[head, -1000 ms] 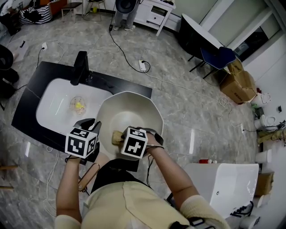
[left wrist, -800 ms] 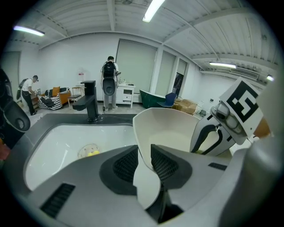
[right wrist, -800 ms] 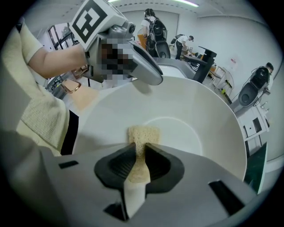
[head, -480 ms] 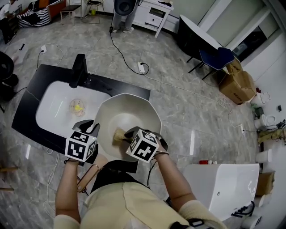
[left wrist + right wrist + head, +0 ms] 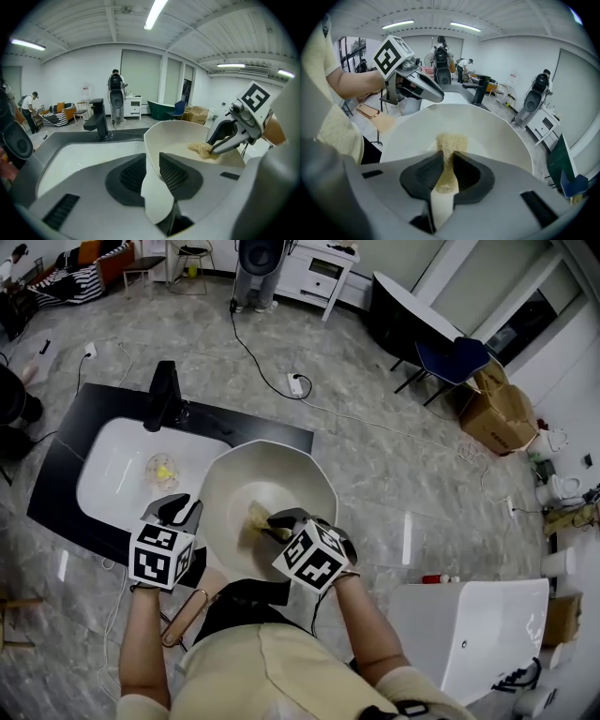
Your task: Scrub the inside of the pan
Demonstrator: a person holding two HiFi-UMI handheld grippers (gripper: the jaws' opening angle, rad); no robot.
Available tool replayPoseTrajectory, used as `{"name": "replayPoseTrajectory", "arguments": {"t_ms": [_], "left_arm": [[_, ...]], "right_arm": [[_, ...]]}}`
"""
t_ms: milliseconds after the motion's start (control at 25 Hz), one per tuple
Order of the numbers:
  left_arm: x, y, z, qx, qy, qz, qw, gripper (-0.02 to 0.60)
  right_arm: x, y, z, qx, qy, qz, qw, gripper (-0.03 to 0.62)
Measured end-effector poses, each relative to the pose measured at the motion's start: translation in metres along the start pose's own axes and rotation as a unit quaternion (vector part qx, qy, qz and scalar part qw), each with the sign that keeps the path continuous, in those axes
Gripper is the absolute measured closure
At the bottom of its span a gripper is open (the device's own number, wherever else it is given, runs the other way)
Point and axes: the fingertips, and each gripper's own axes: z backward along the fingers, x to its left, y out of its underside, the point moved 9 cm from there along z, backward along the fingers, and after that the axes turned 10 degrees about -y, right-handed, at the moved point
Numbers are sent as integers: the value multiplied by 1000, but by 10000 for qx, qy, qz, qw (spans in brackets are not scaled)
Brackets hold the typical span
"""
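L gripper [image 5: 152,165] clamps pan [image 5: 281,474] rim, R gripper [image 5: 446,169] pinches scrub pad [image 5: 451,140] inside pan

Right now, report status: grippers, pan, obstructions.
Left gripper shut on pan rim. Right gripper shut on scrub pad, pad inside pan. Nothing in the way.

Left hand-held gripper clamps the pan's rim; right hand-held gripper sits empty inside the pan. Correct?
Not empty: the right gripper view shows the right hand-held gripper shut on a tan scrub pad inside the pan. The rest holds.
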Motion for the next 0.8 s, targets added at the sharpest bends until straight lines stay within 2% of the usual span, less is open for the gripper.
{"name": "replayPoseTrajectory", "arguments": {"t_ms": [360, 560, 800], "left_arm": [[-5, -15, 26, -379, -90, 80, 9992, 492], [-8, -17, 42, -605, -171, 221, 9978, 497], [-10, -21, 56, -738, -93, 402, 9964, 523]], "right_arm": [[-5, 5, 18, -552, 344, -286, 9975, 517], [-5, 5, 27, -1012, 427, -513, 9926, 519], [-7, 4, 37, -1465, 521, -731, 9851, 523]]}}
